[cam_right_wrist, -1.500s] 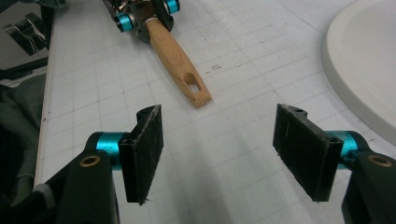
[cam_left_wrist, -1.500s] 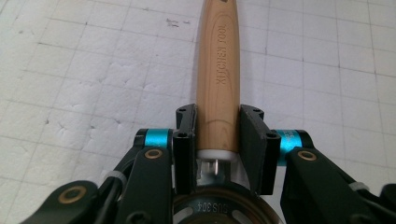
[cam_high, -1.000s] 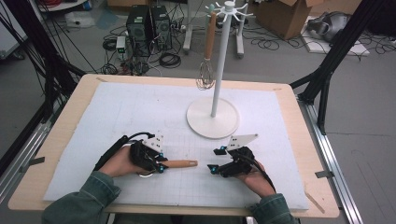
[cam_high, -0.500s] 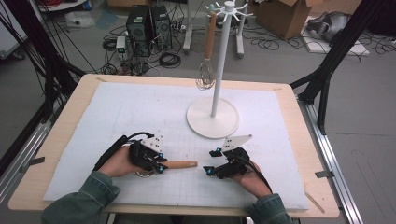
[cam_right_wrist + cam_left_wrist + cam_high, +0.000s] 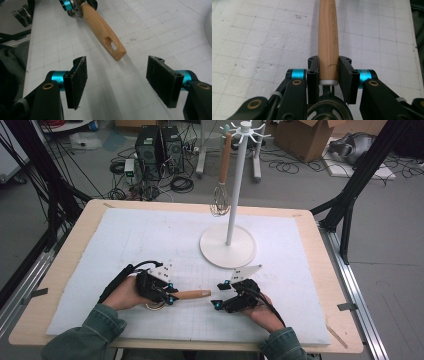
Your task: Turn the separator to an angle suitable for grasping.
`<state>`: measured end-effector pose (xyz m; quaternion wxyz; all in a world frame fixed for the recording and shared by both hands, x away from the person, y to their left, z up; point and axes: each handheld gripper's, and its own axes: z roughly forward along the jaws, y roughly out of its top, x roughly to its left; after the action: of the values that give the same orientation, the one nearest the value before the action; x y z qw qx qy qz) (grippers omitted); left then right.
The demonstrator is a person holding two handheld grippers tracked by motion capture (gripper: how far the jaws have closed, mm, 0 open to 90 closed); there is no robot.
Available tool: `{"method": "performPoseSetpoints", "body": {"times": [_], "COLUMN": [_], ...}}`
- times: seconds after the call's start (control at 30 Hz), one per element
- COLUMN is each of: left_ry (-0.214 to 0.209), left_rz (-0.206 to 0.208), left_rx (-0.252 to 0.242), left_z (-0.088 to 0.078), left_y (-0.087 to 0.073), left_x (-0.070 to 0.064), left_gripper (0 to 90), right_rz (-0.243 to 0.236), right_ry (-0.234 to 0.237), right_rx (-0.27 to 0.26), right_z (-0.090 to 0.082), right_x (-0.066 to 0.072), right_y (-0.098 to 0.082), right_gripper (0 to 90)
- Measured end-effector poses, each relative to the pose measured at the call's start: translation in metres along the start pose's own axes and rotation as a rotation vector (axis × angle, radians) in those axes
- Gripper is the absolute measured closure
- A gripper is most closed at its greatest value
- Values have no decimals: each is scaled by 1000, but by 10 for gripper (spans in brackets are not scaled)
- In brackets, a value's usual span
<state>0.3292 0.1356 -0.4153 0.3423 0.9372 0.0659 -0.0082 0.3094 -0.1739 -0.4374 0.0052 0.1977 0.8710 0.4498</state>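
Left gripper (image 5: 170, 293) clamped on wooden handle (image 5: 328, 37), tip just ahead of right gripper (image 5: 117, 75), jaws wide apart, holding nothing. Beneath both, white gridded mat (image 5: 125, 240) on wooden table (image 5: 70, 245); beyond, white stand (image 5: 229, 245), cable-strewn floor (image 5: 300, 185).

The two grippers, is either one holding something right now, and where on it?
The left gripper clamps a wooden-handled utensil at the base of its handle, by the white collar. The right gripper is open, holding nothing.

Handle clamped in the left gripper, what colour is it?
Light, natural wood-brown handle with visible grain, clearest in the left gripper view.
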Motion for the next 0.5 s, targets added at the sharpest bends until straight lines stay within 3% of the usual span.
{"method": "performPoseSetpoints", "body": {"times": [0.17,0.37,0.5], "left_ry": [8,12,16], "left_rz": [10,11,1], "left_rx": [-24,-65,-79], "left_z": [-6,-12,-16], "left_y": [1,2,2], "left_x": [-2,-4,-4], "left_gripper": [705,705,704], "right_rz": [18,41,76], "right_ry": [30,79,83], "right_rx": [-21,-81,-118], "right_z": [9,14,13], "right_x": [5,10,9], "right_y": [6,18,23], "right_gripper": [379,479,541]}}
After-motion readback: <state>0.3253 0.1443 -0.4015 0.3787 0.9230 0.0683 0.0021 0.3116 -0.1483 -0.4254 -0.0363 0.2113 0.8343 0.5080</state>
